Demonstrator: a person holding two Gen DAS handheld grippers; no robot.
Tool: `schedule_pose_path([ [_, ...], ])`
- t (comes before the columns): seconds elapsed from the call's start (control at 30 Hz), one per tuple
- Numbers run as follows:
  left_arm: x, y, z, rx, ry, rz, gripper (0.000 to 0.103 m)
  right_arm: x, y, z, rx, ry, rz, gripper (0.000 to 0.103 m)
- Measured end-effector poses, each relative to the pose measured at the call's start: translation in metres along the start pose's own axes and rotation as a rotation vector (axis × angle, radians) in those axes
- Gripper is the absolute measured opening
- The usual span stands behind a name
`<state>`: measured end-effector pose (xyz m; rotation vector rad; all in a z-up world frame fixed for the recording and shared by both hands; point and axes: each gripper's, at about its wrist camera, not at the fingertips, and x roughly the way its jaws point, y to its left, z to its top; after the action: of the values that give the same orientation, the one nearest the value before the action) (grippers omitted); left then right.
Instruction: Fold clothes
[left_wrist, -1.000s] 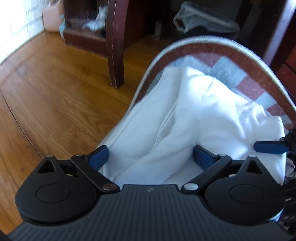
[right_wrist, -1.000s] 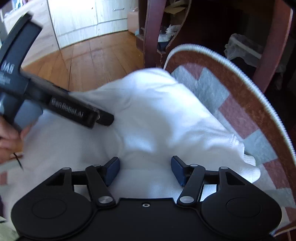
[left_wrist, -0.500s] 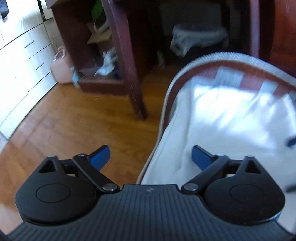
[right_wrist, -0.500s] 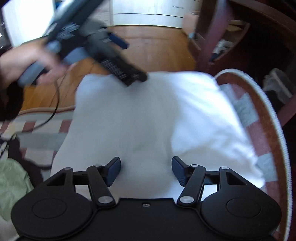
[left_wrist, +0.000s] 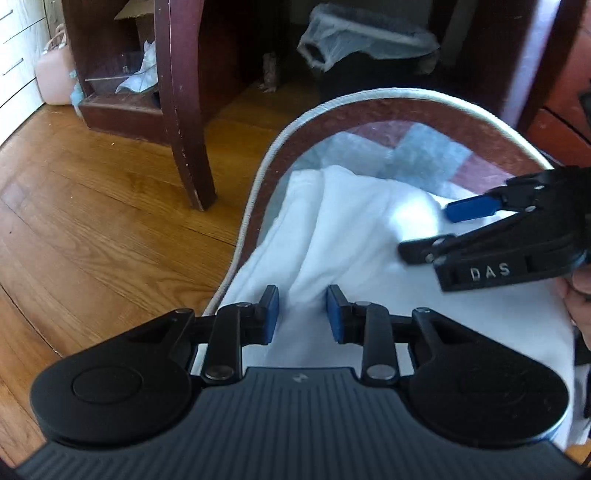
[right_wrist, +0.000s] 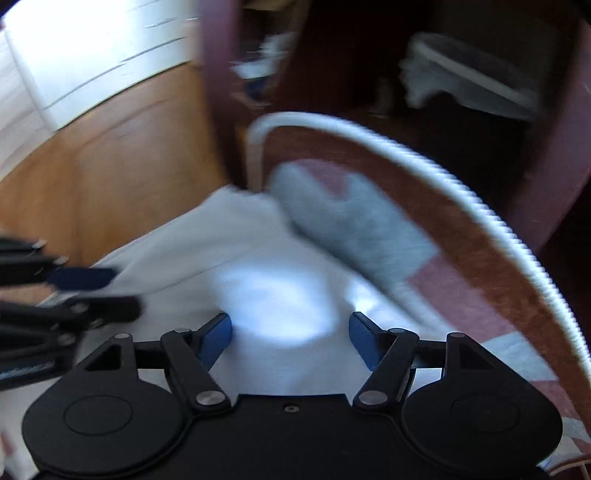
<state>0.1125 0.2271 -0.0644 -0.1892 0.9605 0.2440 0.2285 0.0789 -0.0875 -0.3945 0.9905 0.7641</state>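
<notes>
White garment (left_wrist: 369, 236): one item, soft cloth, laid on a patterned rug (left_wrist: 424, 147) with a pale corded border, at the rug's rounded end beside a wooden floor (left_wrist: 92, 206). Its long axis is seen to run away from the left wrist camera toward the rug's curved edge; a raised fold follows the same line. Left gripper (left_wrist: 302, 314): jaws closing, a ridge of the cloth caught between the blue pads; whether it is already pinched cannot be told. Right gripper (right_wrist: 290, 341): jaws spread and opening, held over the bright middle of the cloth, nothing grasped. View blurred. A dark furniture leg (left_wrist: 184, 110) is noted beyond the rug.
</notes>
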Motion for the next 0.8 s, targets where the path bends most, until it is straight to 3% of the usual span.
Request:
schedule_pose_path([
  [0.1,0.002,-0.005,0.01,0.027,-0.011,0.046,0.032,0.007,-0.021,0.004,0.087,0.012,0.009,0.062],
  [0.17,0.0,-0.008,0.014,0.042,-0.035,0.07,0.032,-0.004,-0.029,0.003,0.122,0.0,-0.041,0.044],
  [0.2,0.0,-0.007,0.014,0.047,-0.047,0.069,0.032,-0.014,-0.03,0.0,0.129,-0.016,-0.054,0.047],
  [0.23,0.0,-0.006,0.014,0.051,-0.052,0.064,0.031,-0.028,-0.029,-0.004,0.127,-0.044,-0.017,0.047],
  [0.3,0.002,-0.004,0.012,0.053,-0.049,0.043,0.029,-0.06,-0.02,-0.019,0.121,-0.105,0.168,0.047],
  [0.4,0.002,-0.002,0.011,0.054,-0.046,0.033,0.029,-0.1,0.015,-0.047,-0.001,-0.152,0.339,0.046],
  [0.5,0.001,-0.003,0.01,0.053,-0.045,0.04,0.031,-0.107,0.06,-0.082,-0.203,-0.106,0.29,0.047],
  [0.63,-0.002,-0.012,0.001,0.104,-0.049,0.057,0.035,-0.11,0.1,-0.148,-0.387,-0.117,0.126,0.049],
  [0.8,-0.013,-0.017,-0.003,0.108,-0.069,0.093,0.035,-0.13,0.108,-0.174,-0.366,-0.16,0.089,0.055],
])
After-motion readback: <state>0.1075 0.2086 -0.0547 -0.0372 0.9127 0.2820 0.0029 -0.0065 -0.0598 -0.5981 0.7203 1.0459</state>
